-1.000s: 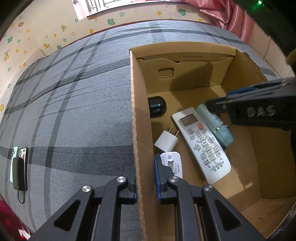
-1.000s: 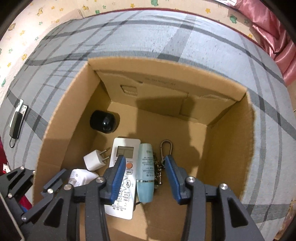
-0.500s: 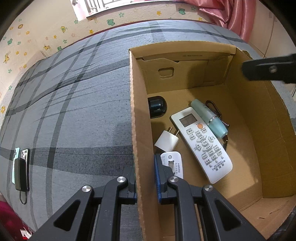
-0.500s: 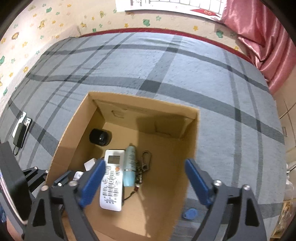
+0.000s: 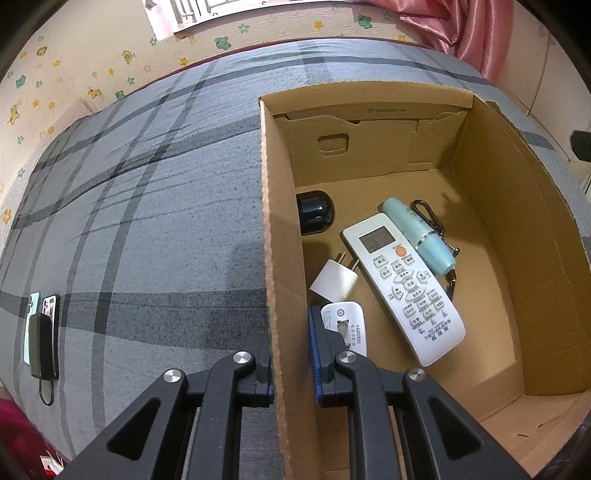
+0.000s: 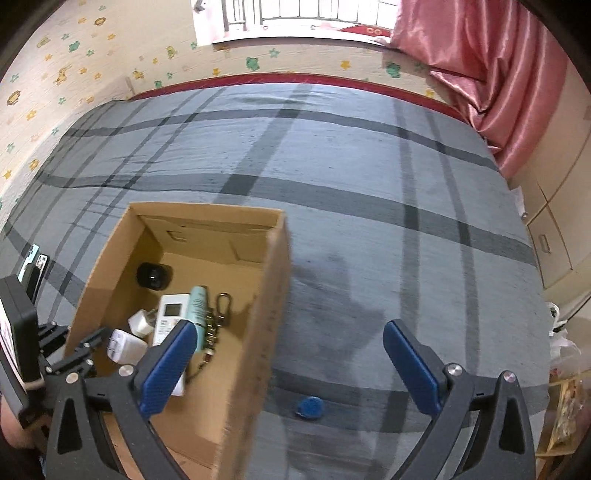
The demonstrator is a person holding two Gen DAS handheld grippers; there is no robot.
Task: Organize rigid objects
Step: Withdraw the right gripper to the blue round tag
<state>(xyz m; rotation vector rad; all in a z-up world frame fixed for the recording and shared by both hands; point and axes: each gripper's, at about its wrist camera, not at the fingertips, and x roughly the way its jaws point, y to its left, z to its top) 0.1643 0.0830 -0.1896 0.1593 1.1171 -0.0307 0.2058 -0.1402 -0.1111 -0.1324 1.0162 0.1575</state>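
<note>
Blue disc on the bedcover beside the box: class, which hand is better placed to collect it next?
Probably the right. Its tool is opening, nothing between the pads, almost over the blue disc. The left tool is clamped on the cardboard box wall.

You get even, warm indoor light in both views, w/ daylight at the window (image 6: 295, 14) up top, slightly blown out. Soft shadows fall on the grey plaid bedspread (image 6: 369, 184), one beside the cardboard box (image 6: 258, 332). Box near wall is blurred in right wrist view; left wrist view is sharp. Heavy fisheye bend + dark vignette at all corners.
</note>
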